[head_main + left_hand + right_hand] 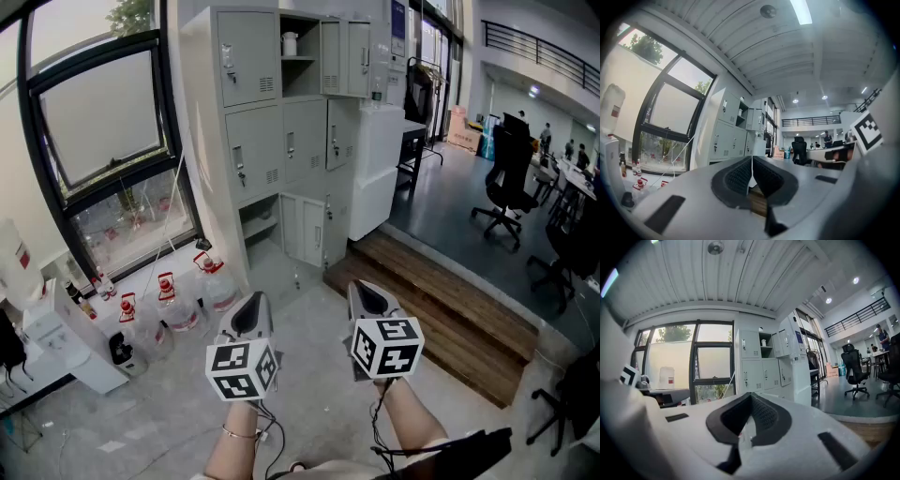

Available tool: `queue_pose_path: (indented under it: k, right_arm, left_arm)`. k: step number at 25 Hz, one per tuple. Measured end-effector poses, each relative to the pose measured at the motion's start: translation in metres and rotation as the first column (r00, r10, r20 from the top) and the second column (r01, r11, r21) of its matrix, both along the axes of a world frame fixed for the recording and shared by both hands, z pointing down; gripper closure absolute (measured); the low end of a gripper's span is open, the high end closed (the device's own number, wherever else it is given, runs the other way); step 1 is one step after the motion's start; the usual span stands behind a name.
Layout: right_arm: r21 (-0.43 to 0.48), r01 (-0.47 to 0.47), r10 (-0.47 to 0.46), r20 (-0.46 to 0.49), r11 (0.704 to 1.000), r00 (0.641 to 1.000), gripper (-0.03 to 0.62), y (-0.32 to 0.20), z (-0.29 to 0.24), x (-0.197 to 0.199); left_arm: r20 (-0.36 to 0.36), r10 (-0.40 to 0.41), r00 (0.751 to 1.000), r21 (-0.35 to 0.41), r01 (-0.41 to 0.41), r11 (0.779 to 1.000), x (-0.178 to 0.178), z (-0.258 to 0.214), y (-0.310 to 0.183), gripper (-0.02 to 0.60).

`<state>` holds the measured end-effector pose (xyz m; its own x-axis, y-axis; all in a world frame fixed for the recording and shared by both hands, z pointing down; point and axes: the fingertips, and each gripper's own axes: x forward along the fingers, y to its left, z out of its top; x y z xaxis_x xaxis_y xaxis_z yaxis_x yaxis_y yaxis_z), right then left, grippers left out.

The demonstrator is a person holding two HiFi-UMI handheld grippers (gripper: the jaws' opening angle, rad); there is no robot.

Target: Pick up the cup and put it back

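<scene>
While both grippers point level across the room, the count stands thus. Grippers, two: left gripper point(251, 305) and right gripper point(367, 291), side by side and apart, each bearing one cube point(242, 367) of black-and-white square markers. In the gripper views both pairs of jaws are clenched pad to pad, with nothing between them. Cup point(289, 43), one: white, standing on the shelf of an open top compartment in the lockers point(281, 141), well apart from both grippers; the right gripper view shows it small in that same compartment. Lockers, one grey bank, beside the window point(103, 122). Jugs point(166, 298), three: clear, red-topped, in a row on the floor below the window. Container point(19, 258), one: white with a red label, print too small to read. Step point(441, 300), one, wooden. Chair point(506, 183), one in full view, black, on the dark floor.
</scene>
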<state>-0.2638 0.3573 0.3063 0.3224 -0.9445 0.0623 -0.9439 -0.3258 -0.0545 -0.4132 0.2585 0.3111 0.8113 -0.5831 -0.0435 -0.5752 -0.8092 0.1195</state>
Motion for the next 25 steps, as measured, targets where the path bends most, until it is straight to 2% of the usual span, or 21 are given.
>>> queue_pose_path:
  k: [12, 20, 25]
  right_arm:
    - [0.014, -0.028, 0.028, 0.009, 1.0, 1.0, 0.603, -0.009, 0.006, 0.0]
    - [0.011, -0.083, 0.081, 0.089, 0.997, 0.993, 0.602, -0.025, 0.022, 0.002]
    - [-0.02, -0.109, 0.11, 0.109, 0.994, 0.988, 0.602, -0.038, 0.036, 0.007]
  left_arm:
    - [0.022, 0.009, 1.0, 0.015, -0.01, 1.0, 0.0, 0.008, -0.014, 0.568]
    - [0.047, 0.037, 0.998, 0.039, -0.039, 0.998, -0.006, 0.015, -0.036, 0.568]
    - [0.055, 0.052, 0.997, 0.021, -0.053, 0.998, -0.002, 0.025, -0.055, 0.568]
